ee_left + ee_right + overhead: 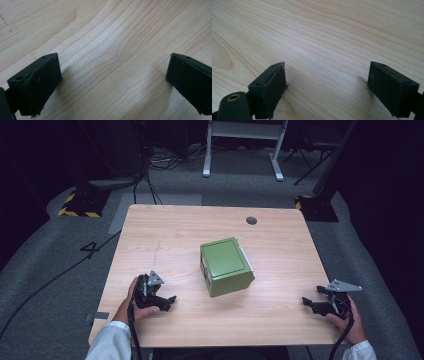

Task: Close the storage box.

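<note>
A green box is set near the middle of the table, turned a little askew to its edges, with a white part showing at its far right side. The left tongs are rested near the near left corner and the right tongs near the near right corner, both well apart from the box. Both are held released, jaws spread wide over bare wood, as is seen in the two gripper views. Such flanking, with the tips pointed inward, is judged a ready stance: the box is left free in the centre so that it can be approached from either side.
</note>
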A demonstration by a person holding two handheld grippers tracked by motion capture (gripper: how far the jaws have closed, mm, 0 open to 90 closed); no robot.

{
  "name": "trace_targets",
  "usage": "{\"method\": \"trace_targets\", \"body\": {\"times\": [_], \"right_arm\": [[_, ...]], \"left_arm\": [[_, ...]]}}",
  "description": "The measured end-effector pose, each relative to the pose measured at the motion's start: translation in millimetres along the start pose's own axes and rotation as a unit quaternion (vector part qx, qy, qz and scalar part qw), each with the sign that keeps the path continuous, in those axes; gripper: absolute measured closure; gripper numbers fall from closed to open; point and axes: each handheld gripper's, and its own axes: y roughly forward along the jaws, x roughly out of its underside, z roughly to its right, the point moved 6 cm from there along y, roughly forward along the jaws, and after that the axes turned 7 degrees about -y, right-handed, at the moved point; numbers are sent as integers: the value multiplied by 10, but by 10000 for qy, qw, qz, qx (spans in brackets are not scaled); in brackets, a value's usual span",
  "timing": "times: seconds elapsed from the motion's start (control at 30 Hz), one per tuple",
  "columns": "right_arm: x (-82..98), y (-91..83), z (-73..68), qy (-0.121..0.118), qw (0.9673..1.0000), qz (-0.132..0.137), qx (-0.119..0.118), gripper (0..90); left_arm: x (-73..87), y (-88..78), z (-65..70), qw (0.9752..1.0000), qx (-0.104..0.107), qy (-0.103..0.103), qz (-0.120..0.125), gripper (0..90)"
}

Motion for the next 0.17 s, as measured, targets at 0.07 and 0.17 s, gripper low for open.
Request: {"method": "trace_targets", "body": {"times": [0.07, 0.17], "right_arm": [[0, -1, 0, -23, 10000, 5, 8, 152], [-1, -2, -3, -36, 10000, 9, 18, 152]], "left_arm": [[0, 0, 0, 10000, -1, 3, -1, 1], [0, 0, 0, 10000, -1, -1, -1, 2]]}}
